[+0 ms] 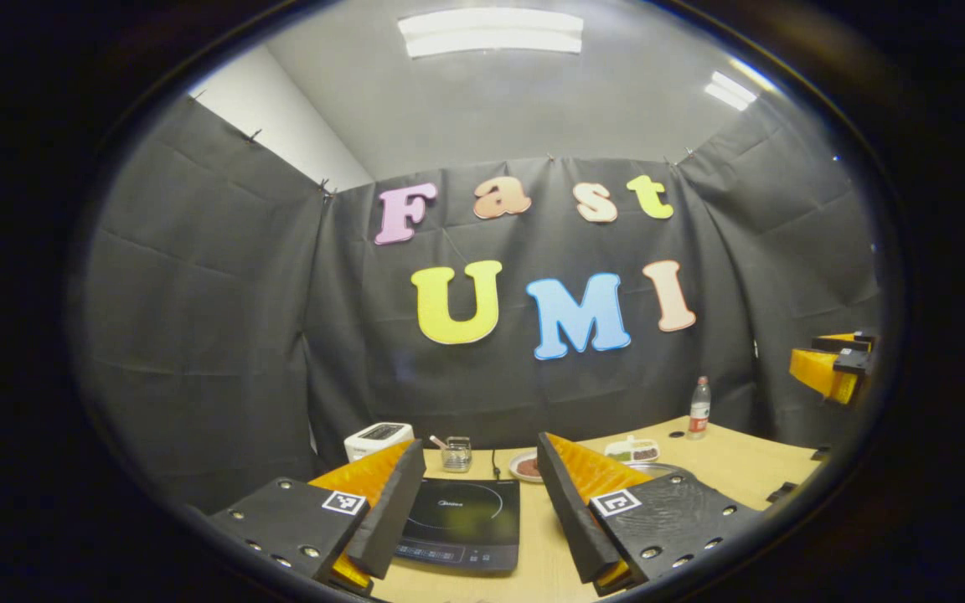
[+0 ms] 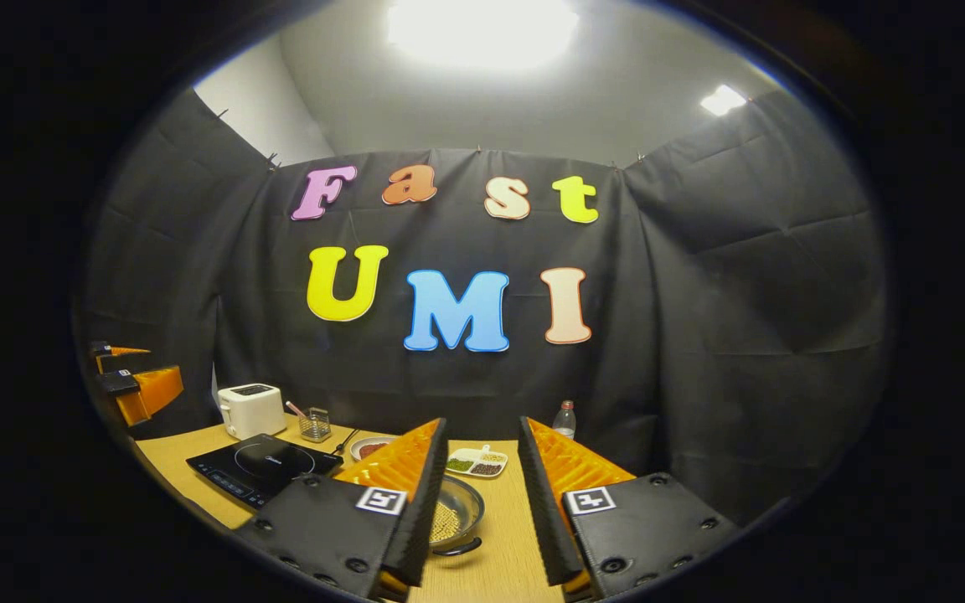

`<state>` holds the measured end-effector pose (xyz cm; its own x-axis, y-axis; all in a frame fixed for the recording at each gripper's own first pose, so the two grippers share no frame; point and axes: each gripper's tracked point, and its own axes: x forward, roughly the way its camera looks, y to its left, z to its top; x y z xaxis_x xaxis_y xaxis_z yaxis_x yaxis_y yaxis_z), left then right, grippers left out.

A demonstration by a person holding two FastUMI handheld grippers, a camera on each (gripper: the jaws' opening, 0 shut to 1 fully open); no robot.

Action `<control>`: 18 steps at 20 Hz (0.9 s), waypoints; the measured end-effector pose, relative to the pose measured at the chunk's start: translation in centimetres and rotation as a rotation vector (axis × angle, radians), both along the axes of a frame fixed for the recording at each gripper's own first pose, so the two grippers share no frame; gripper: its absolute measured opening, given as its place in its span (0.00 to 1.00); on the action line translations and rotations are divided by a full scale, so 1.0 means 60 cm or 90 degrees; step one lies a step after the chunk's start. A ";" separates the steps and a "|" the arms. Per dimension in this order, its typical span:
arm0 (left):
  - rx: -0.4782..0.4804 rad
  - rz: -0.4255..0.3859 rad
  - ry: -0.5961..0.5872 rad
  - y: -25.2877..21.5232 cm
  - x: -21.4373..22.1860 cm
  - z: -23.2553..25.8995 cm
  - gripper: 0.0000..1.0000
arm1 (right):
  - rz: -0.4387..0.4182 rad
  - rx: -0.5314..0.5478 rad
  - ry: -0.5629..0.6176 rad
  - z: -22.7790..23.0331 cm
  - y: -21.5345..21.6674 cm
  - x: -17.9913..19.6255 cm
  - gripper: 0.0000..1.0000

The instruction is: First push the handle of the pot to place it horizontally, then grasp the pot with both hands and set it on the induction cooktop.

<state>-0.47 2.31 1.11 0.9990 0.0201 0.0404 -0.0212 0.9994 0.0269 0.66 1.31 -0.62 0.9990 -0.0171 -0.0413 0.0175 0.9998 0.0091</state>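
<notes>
A metal pot [image 2: 454, 512] holding pale grains sits on the wooden table [image 2: 503, 553] in the right gripper view, partly behind my right gripper's left finger. Its dark handle [image 2: 459, 548] curves along the near rim. My right gripper [image 2: 482, 423] hovers above it, open and holding nothing. The black induction cooktop [image 2: 263, 469] lies to the left of the pot. In the left gripper view the cooktop [image 1: 461, 517] lies between the fingers of my open left gripper [image 1: 478, 444], and a sliver of the pot's rim [image 1: 660, 468] peeks over the right finger.
Along the back of the table stand a white toaster [image 2: 252, 409], a small glass with a utensil [image 2: 315, 425], a small plate [image 2: 369, 448], a divided dish [image 2: 474, 461] and a plastic bottle [image 2: 564, 419]. The black cloth wall closes the table's far side.
</notes>
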 end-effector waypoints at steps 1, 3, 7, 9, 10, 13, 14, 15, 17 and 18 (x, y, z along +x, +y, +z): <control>0.001 0.000 -0.002 0.004 0.000 0.000 0.79 | 0.009 0.000 0.008 -0.007 0.009 0.000 0.41; 0.000 -0.002 -0.003 0.009 0.003 -0.001 0.79 | 0.001 -0.004 0.013 -0.008 0.008 0.001 0.29; -0.002 -0.005 -0.006 0.029 0.010 -0.002 0.79 | -0.007 -0.007 0.016 -0.010 0.024 0.003 0.02; -0.002 -0.005 -0.007 0.043 0.015 -0.003 0.79 | 0.016 -0.005 0.035 -0.026 0.046 0.008 0.00; -0.002 -0.005 -0.009 0.050 0.018 -0.004 0.79 | 0.027 -0.005 0.044 -0.032 0.056 0.012 0.00; -0.004 -0.006 -0.012 0.072 0.024 -0.007 0.79 | 0.050 -0.014 0.069 -0.050 0.086 0.018 0.02; -0.006 -0.006 -0.013 0.081 0.028 -0.008 0.79 | 0.056 -0.021 0.076 -0.056 0.095 0.021 0.02; -0.009 -0.007 -0.012 0.091 0.031 -0.013 0.79 | 0.061 -0.028 0.082 -0.062 0.105 0.024 0.02; -0.014 -0.007 -0.011 0.111 0.036 -0.019 0.79 | 0.073 -0.042 0.092 -0.076 0.123 0.027 0.02; -0.016 -0.006 -0.017 0.120 0.037 -0.017 0.79 | 0.079 -0.050 0.096 -0.080 0.132 0.030 0.02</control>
